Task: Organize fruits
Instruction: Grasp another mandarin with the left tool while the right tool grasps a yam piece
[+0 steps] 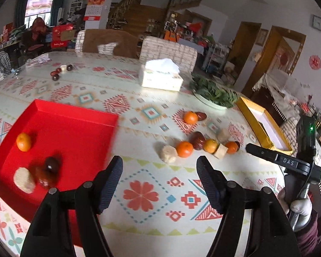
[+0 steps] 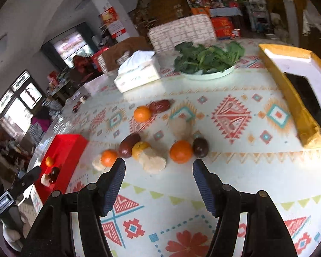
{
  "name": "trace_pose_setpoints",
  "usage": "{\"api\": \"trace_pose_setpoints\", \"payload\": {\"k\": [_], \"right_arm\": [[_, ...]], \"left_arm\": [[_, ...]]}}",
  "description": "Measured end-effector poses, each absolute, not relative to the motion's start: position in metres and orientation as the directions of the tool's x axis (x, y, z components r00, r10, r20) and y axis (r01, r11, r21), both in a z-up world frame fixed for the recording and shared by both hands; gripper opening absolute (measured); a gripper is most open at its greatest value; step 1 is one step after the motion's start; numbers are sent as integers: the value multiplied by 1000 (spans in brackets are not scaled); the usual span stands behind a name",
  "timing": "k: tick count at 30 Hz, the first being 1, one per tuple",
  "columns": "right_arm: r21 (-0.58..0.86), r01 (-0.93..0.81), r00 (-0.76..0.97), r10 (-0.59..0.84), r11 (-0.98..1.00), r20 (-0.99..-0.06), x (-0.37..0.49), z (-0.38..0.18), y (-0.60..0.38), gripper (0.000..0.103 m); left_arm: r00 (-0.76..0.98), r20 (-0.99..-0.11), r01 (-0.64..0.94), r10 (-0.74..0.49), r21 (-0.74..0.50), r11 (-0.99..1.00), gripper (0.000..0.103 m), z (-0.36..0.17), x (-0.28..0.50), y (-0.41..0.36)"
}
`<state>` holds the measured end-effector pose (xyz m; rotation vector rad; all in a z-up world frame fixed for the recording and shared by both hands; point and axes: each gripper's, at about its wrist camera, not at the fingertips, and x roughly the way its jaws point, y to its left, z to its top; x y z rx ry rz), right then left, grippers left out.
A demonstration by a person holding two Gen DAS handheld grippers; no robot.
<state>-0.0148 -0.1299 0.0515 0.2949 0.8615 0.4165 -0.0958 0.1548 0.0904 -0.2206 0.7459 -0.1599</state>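
Your table [image 1: 152,220] is crowded past the work area: a tissue box [image 1: 160,76] sits toward the far side, a plate of leafy greens [image 2: 207,61] stands beside it, and a yellow-rimmed box [image 2: 297,98] lies open at the right edge. A few small dark and pale items [image 1: 61,70] are scattered well apart at the far left of the cloth.

The red tray [image 1: 75,132] lies on your left, and inside it are an orange [image 1: 23,141], a pale lumpy piece [image 1: 24,180] and a dark fruit [image 1: 51,164] that is blurred, so its exact outline is hard to call. The rest of the fruit lies loose on the cloth between tray and yellow box: an orange [image 2: 180,151] touching a dark round fruit [image 2: 200,147], a yellowish fruit [image 2: 140,148] against a red-brown date [image 2: 128,142], pale pieces [image 2: 153,160] just in front of them, another orange [image 2: 108,157], and farther back an orange [image 2: 142,113] beside a second date [image 2: 160,106].

Your left gripper [image 1: 159,177] tilts down over bare cloth right of the tray, jaws parted roughly halfway, nothing between them. Your right gripper [image 2: 158,178] tilts down just short of the fruit row, likewise about half parted and empty. Your gloved hand [image 1: 299,208] grips the right tool's handle.
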Motion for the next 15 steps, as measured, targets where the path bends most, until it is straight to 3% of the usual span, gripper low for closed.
{"api": "trace_pose_setpoints", "payload": {"k": [5, 11, 15], "right_arm": [[362, -365, 547, 512, 858, -662, -12, 47, -97, 70], [169, -420, 541, 395, 892, -743, 5, 28, -54, 71], [161, -405, 532, 375, 900, -759, 12, 18, -54, 66]], "left_arm": [[716, -666, 65, -209, -235, 970, 71, 87, -89, 144], [709, -678, 56, -192, -217, 975, 71, 83, -72, 142], [699, -685, 83, -204, -206, 975, 71, 78, -58, 137]]}}
